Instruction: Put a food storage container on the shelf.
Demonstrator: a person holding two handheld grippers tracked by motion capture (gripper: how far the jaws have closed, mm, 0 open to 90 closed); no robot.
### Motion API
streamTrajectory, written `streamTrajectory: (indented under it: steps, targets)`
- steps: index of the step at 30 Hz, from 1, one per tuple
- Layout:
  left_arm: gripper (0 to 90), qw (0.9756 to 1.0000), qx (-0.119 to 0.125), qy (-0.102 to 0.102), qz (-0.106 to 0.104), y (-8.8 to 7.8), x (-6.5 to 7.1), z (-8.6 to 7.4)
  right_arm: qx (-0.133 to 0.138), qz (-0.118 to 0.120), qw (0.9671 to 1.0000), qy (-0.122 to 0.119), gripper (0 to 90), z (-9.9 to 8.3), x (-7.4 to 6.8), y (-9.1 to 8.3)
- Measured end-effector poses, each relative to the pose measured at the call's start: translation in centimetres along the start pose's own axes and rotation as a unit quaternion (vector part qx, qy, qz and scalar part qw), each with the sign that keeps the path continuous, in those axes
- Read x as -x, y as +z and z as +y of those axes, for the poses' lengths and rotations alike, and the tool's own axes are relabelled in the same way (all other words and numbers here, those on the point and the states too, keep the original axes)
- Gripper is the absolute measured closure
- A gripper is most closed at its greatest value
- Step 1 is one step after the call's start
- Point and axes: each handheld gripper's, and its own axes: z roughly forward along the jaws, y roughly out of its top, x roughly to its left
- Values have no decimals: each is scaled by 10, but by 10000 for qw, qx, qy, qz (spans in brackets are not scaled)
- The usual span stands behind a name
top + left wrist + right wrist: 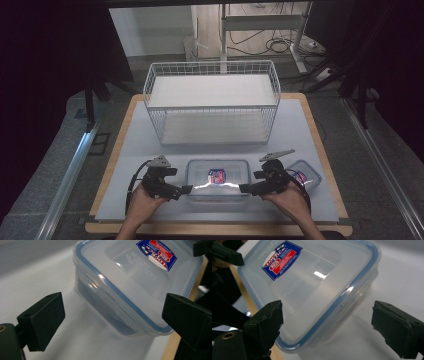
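The clear lidded food container (218, 179) with the blue seal and red-and-blue label sits at the near middle of the grey mat (125, 165). My left gripper (187, 189) is at its left end and my right gripper (244, 188) at its right end, both spread wide and gripping nothing. A smaller container (306, 174) lies just right; a white wire rack (212, 102) stands behind.

Dim room around a lit work table

Black curtains (50, 45) on both sides; grey floor (40, 190) with metal rails (70, 175); pale desk frame (260, 22) and loose cables (280, 46) behind; wood-edged table (315, 125) brightly lit.
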Motion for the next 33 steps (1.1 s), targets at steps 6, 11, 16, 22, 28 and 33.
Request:
streamTrajectory:
  steps: [6,11,16,22,28,33]
  targets:
    - [50,9992,-176,-22,-359,12,3,7,-114,377,9991,176,111,2,3,9]
    - [64,9985,-255,-211,-444,14,7,6,-159,498,9985,167,120,2,2,11]
    - [108,9995,-244,-54,-198,8,17,5,-124,384,9992,29,173,0,-3,5]
    - [219,9996,52,-185,-222,-1,17,-2,51,393,9992,41,269,-5,-4,-3]
    - [375,9984,310,-325,-350,-10,16,-11,338,590,9976,150,413,-14,-1,-14]
    - [364,9974,378,-435,-424,-8,13,-12,325,620,9973,210,419,-16,-1,-15]
